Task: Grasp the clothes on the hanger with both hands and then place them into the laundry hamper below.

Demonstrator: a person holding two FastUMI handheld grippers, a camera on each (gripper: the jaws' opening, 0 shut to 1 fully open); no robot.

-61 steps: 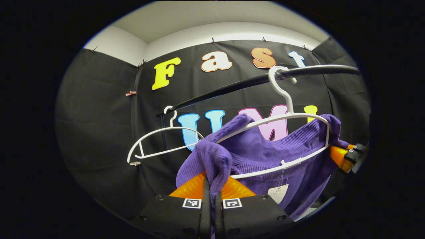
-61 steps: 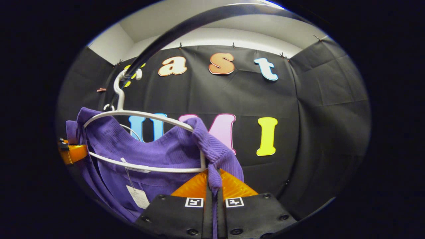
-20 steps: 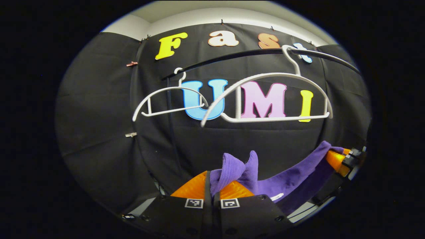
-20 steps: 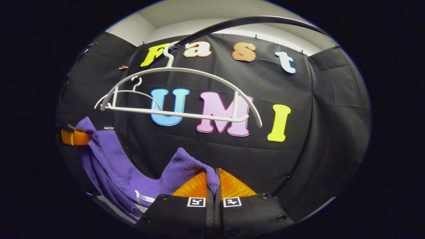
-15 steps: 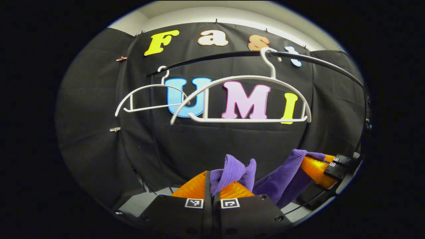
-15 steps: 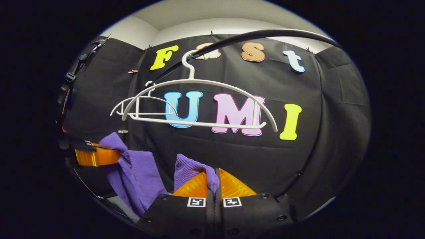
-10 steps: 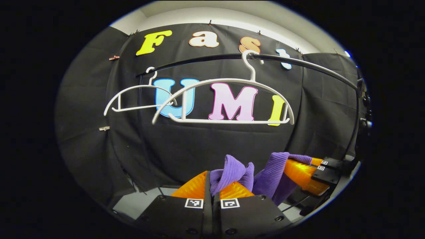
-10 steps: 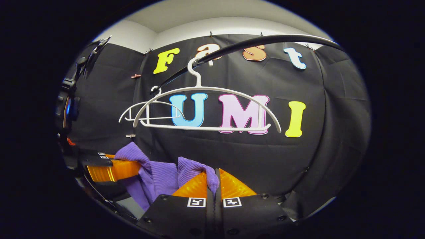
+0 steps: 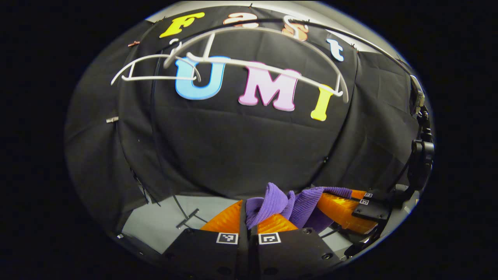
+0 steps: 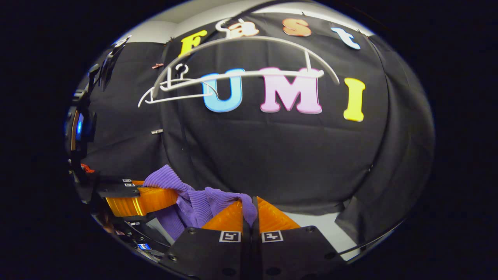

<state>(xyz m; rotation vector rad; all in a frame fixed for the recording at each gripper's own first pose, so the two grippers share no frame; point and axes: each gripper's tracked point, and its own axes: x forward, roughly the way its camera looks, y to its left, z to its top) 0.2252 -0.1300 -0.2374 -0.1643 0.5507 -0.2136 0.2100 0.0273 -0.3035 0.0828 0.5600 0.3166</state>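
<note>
With each set of jaws pinched tight on a fold of the purple garment (image 9: pixel 290 204), the left gripper (image 9: pixel 249 217) and right gripper (image 10: pixel 249 214) hang close together — cloth bunched between them, free of the white hanger (image 10: pixel 249 58) above. Probably gathered for lowering; no hamper sighted.

A staged recording booth: black cloth (image 9: pixel 241 147) is draping the walls, and white hangers (image 10: pixel 249 72) are hanging from a black rail (image 9: pixel 365 42).
</note>
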